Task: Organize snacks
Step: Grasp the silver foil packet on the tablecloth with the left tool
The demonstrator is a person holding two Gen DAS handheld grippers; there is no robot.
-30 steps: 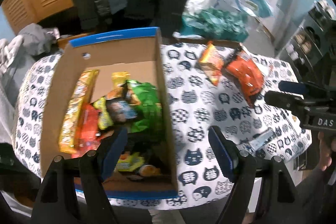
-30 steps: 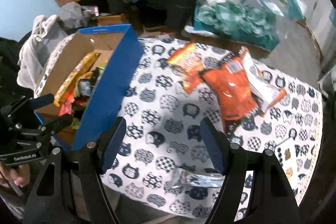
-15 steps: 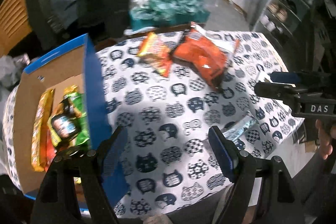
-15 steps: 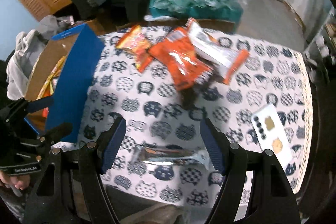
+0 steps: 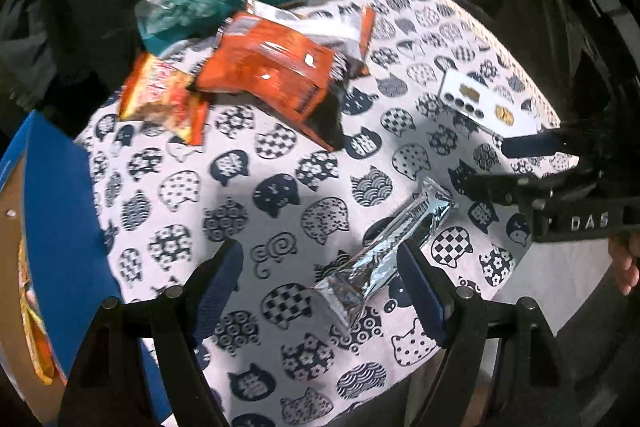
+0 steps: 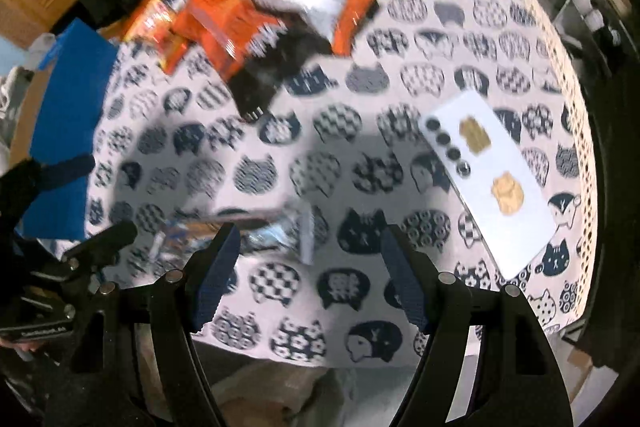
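Crinkly silver foil snack bar (image 5: 386, 247) lies flat on cat-print tablecloth (image 5: 280, 195) partly between wide-apart left gripper (image 5: 320, 287), right gripper (image 6: 308, 275) also spread and empty, glossy orange chip bags (image 5: 272, 67) heaped behind, blue-walled cardboard box (image 5: 60, 227) left, white card (image 6: 488, 175) right.

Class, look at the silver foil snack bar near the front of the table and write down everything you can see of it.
The silver snack bar is a long, narrow packet in shiny, crinkled foil with flat crimped ends. It looks sealed. It lies flat on the cat-print tablecloth, running diagonally, apart from the other snacks. Its nearer end lies between the open fingers of the left gripper, close to the right-hand finger; contact cannot be judged. In the right wrist view it is blurred.
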